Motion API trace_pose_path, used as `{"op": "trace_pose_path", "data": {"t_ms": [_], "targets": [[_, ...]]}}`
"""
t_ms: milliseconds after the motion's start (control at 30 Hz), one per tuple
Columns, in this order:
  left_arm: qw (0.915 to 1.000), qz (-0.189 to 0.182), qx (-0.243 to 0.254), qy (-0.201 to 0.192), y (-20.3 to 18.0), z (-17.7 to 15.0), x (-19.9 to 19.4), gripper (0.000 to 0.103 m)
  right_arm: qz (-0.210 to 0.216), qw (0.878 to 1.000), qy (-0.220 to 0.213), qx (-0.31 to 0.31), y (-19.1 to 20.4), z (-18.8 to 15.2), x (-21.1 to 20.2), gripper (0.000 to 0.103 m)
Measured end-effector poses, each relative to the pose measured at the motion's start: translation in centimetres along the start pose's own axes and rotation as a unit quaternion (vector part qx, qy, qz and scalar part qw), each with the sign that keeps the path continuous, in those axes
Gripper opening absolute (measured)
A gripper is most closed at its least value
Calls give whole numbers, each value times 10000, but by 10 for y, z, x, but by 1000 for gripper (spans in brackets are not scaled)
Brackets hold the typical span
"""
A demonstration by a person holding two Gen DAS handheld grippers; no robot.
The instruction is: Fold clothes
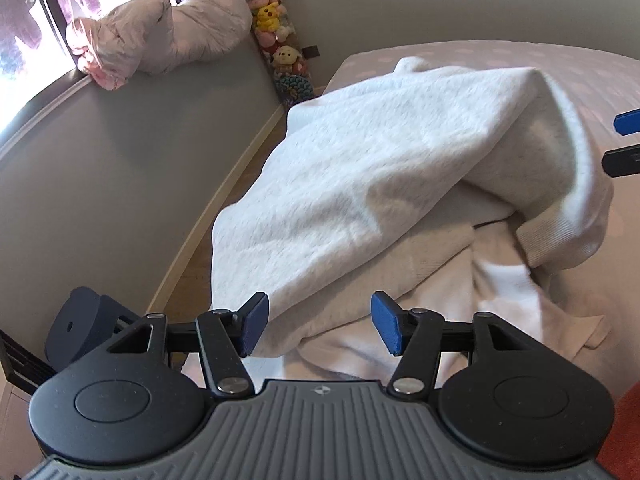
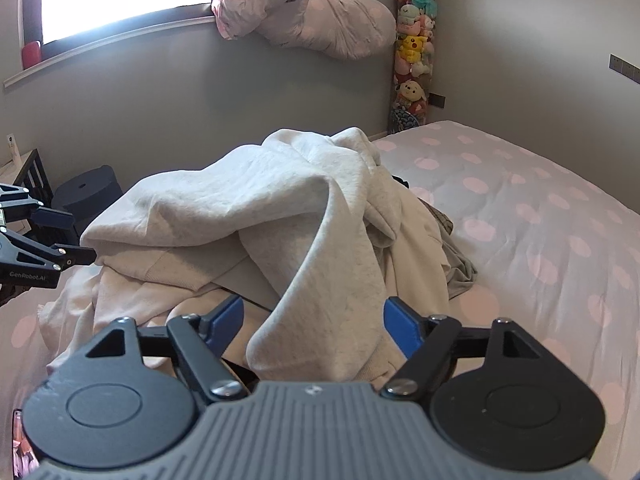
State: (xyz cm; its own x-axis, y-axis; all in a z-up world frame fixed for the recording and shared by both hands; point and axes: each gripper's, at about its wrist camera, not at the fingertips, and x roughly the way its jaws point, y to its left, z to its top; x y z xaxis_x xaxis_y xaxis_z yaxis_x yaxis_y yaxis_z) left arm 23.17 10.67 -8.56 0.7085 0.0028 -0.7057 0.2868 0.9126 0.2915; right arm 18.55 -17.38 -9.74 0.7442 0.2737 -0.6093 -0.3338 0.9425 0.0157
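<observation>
A pale grey sweatshirt [image 2: 248, 204] lies heaped on the near left part of the bed [image 2: 540, 208], draped over a cream garment [image 1: 460, 280] whose shape is mostly hidden beneath it. The left gripper [image 1: 320, 326] stands wide, a fold of the sweatshirt hanging between its blue pads [image 1: 256, 322] — whether cloth touches them I cannot tell. The right gripper [image 2: 314, 328] is spread wide too, a sleeve drooping through the gap. A darker garment [image 2: 460, 268] peeks out at the pile's right edge, too covered to identify. Far off, a pink bundle [image 2: 320, 24] rests on the windowsill — beside it a column of plush toys [image 2: 412, 52].
</observation>
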Motion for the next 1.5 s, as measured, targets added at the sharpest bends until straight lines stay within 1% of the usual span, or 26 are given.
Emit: {"op": "trace_pose_path", "data": {"t_ms": [67, 233, 333, 367, 400, 433, 467, 500, 567, 633, 767, 900, 967, 1067, 1200, 1267, 1400, 1500], "targets": [[9999, 31, -144, 73, 11, -6, 14, 55, 12, 10000, 72, 1, 1, 1, 12, 80], [9989, 266, -373, 40, 32, -10, 36, 55, 5, 9998, 219, 1, 3, 1, 39, 80], [9985, 243, -494, 55, 37, -7, 45, 54, -5, 9996, 274, 1, 4, 2, 51, 78], [9983, 229, -537, 62, 39, -6, 48, 44, 0, 9996, 293, 10, 4, 3, 55, 71], [9981, 215, -580, 70, 40, -5, 51, 28, 4, 9995, 306, 22, 4, 4, 58, 50], [9979, 203, -619, 17, 41, -2, 49, 21, 4, 9995, 320, 23, 3, 5, 60, 35], [9976, 191, -656, -58, 41, 1, 45, 13, 3, 9995, 306, 37, 1, 7, 59, 12], [9973, 180, -694, -133, 41, 4, 41, 6, -2, 9996, 287, 51, -1, 9, 59, 11], [9965, 157, -769, -284, 41, 10, 34, 4, -260, 9996, 58, 85, -7, 13, 48, 9], [9950, 128, -838, -526, 41, 20, 18, 4, -551, 9981, -257, 110, -17, 17, 30, 7], [9878, -89, -1096, -1099, 42, 46, -23, 3, -999, 9910, -844, 294, -39, 27, -16, 6], [9806, -356, -877, -1717, 16, 75, -76, 3, -1417, 9802, -1347, 320, -57, 32, -74, 6], [9755, -504, -719, -2019, -3, 87, -103, 3, -1643, 9736, -1537, 381, -68, 23, -110, 6], [9650, -792, -527, -2445, -35, 105, -143, 2, -1979, 9620, -1819, 473, -86, 10, -165, 6], [9477, -1226, -223, -2940, -83, 122, -190, 1, -2421, 9434, -2188, 594, -110, -7, -238, 6], [9399, -1462, -54, -3086, -109, 127, -210, 1, -2676, 9328, -2315, 687, -120, -21, -276, 6], [9262, -2067, 265, -3143, -170, 132, -235, 1, -3229, 9111, -2335, 1056, -146, -67, -345, 7], [9139, -2530, 559, -3124, -227, 120, -252, 1, -3624, 8925, -2286, 1408, -169, -106, -394, 7]]}}
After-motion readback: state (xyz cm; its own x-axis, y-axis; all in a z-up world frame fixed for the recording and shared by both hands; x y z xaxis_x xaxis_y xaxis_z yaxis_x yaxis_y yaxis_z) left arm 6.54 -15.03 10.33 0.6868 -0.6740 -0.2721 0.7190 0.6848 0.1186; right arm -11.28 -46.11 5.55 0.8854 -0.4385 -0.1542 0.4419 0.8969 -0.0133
